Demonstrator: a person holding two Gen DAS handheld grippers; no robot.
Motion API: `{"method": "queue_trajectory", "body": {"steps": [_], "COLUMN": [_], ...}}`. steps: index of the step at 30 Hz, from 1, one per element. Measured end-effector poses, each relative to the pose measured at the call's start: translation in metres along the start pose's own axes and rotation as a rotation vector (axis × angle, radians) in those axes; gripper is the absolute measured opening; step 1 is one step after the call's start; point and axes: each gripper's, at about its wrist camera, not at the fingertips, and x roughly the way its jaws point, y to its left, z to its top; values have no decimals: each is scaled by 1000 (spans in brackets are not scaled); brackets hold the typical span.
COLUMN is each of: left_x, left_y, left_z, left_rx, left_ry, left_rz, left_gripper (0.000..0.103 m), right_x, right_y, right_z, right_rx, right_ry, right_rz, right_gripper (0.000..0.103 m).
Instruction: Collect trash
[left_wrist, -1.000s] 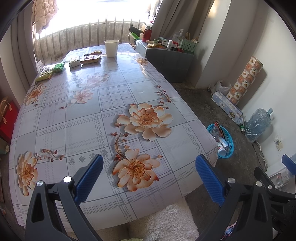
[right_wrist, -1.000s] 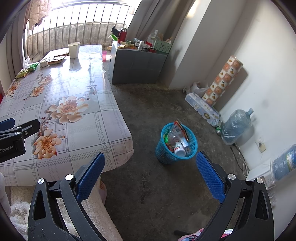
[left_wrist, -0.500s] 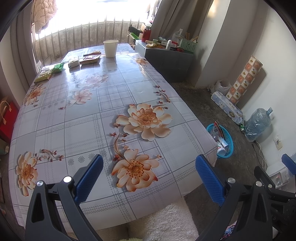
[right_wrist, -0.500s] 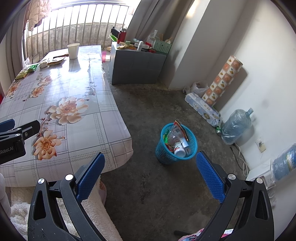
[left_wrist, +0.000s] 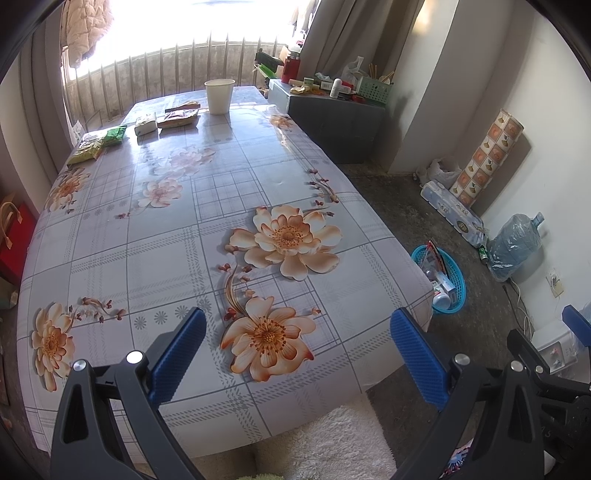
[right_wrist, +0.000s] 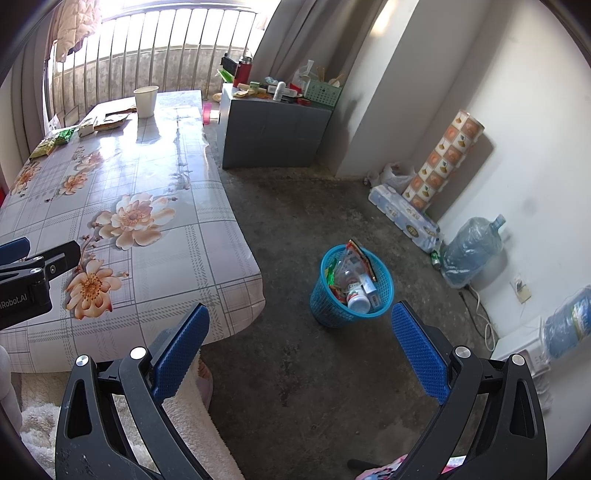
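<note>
My left gripper (left_wrist: 297, 354) is spread wide over the near end of the table (left_wrist: 155, 236), its blue pads holding nothing and touching nothing. My right gripper (right_wrist: 300, 341) is just as wide apart and empty, hanging over bare floor (right_wrist: 288, 229) right of the table. The trash left to collect sits at the far end: a paper cup (left_wrist: 219, 96) standing upright, a flat snack packet (left_wrist: 179, 117) lying with its long axis left to right, a small white pack (left_wrist: 146, 124), and green wrappers (left_wrist: 101, 142) at the far left edge. The blue basket (right_wrist: 325, 310) stands on the floor just beyond my right pads, already stuffed; I think a bottle lies in it, though the jumble is hard to read.
</note>
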Motion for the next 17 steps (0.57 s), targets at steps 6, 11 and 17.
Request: {"method": "queue_trajectory", "body": {"steps": [6,11,17], "left_x": [0,1,1], "left_y": [0,1,2], "left_z": [0,0,2], "left_rx": [1,-1,-8], "left_ry": [-2,-1,4], "left_rz": [1,0,-1], "left_gripper": [98,98,98], "right_x": [-1,-1,-1], "right_y": [-3,-3,-2], "right_z": [2,2,1], "right_rx": [2,1,2], "right_ry": [0,0,-1], "right_rz": [-2,-1,0], "right_gripper": [95,95,95]}}
